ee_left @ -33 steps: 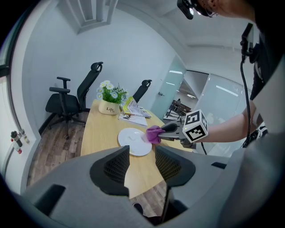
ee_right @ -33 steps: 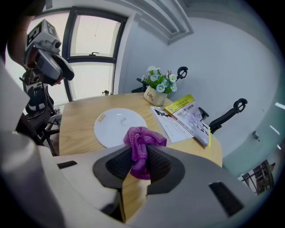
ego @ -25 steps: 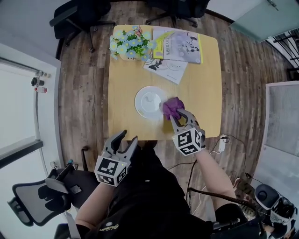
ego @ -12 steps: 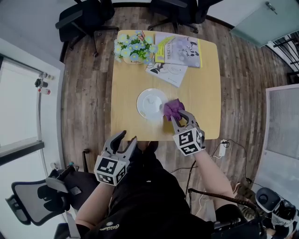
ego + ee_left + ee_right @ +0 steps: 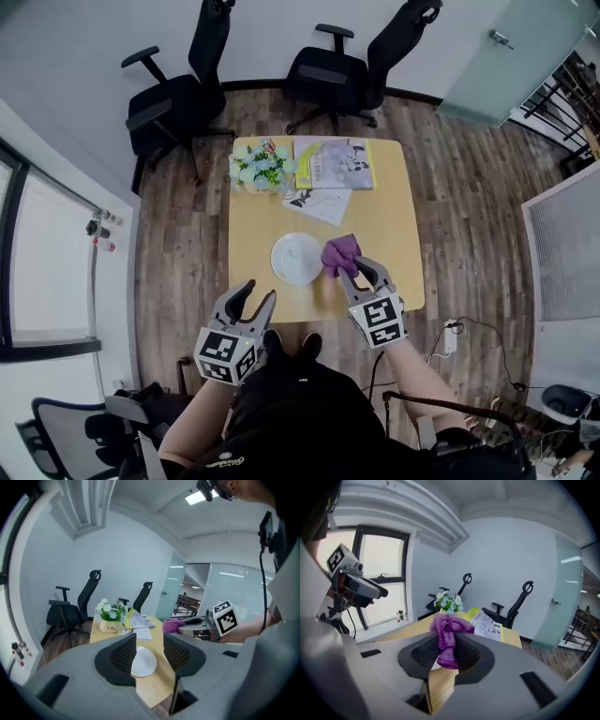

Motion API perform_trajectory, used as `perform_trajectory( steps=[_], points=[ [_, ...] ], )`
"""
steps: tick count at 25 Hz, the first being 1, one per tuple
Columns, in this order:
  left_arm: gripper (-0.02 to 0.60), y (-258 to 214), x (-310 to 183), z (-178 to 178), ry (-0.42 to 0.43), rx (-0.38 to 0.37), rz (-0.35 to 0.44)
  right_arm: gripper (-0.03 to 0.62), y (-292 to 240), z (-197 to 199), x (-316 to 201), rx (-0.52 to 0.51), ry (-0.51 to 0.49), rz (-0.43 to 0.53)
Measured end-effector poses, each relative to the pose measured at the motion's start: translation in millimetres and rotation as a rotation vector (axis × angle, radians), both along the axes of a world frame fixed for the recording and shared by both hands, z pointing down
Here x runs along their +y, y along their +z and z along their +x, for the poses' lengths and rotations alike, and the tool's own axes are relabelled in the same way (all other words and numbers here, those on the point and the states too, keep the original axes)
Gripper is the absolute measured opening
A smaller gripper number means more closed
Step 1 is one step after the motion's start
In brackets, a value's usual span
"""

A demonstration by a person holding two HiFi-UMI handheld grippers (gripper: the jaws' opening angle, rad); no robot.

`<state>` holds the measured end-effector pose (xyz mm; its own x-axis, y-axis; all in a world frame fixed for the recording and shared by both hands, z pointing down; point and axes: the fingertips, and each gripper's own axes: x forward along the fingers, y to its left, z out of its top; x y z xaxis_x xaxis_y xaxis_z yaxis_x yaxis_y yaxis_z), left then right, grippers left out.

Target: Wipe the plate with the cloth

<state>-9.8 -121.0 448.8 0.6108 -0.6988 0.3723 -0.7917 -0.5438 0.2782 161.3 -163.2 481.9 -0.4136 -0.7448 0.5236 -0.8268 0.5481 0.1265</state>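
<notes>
Right tool (image 5: 351, 268) is clenched on a crumpled purple knit cloth (image 5: 338, 252), just beside the round white plate (image 5: 294, 260). Left tool (image 5: 258, 292) is released and empty, off the wooden desk (image 5: 394, 234).

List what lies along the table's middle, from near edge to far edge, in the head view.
plate → loose printed sheet → magazine. The cloth, level with the plate, and the flowers, level with the magazine, are left out.

I see a round white plate (image 5: 297, 259) lying flat on the counter (image 5: 394, 234), near its front edge. The purple cloth (image 5: 339, 253) is bunched up, clamped between the fingers (image 5: 468, 651) of my right gripper (image 5: 356, 270), at the plate's right rim. I cannot tell whether it touches the plate.
</notes>
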Motion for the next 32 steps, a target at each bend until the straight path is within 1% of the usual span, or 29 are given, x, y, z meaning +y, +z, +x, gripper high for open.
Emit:
perform_trajectory(
  steps=[5, 10, 13, 16, 21, 25, 32],
  points=[
    [0.181, -48.1, -23.3, 5.8, 0.001, 0.017, 0.127, 0.077, -72.8, 4.2, -5.5, -0.119, 0.060, 0.145],
    [0.181, -84.2, -20.5, 11.8, 0.008, 0.033, 0.210, 0.077, -137.5, 13.0, 13.8, -0.233, 0.121, 0.263],
    [0.181, -104.3, -22.2, 10.8, 0.005, 0.044, 0.263, 0.077, -170.3, 15.6, 23.1, -0.274, 0.135, 0.337],
    [0.181, -117.8, -22.7, 6.9, 0.002, 0.047, 0.300, 0.077, -189.3, 14.1, 32.9, -0.297, 0.141, 0.384],
    [0.181, -131.6, -19.0, 5.7, -0.003, 0.052, 0.334, 0.077, -198.1, 12.8, 45.6, -0.344, 0.145, 0.407],
    [0.181, -134.3, -14.5, 3.9, -0.009, 0.082, 0.328, 0.077, -195.6, 8.7, 50.6, -0.371, 0.139, 0.398],
    [0.181, -135.3, -11.6, 2.3, -0.014, 0.073, 0.332, 0.077, -197.9, 0.0, 53.2, -0.385, 0.109, 0.389]
  ],
)
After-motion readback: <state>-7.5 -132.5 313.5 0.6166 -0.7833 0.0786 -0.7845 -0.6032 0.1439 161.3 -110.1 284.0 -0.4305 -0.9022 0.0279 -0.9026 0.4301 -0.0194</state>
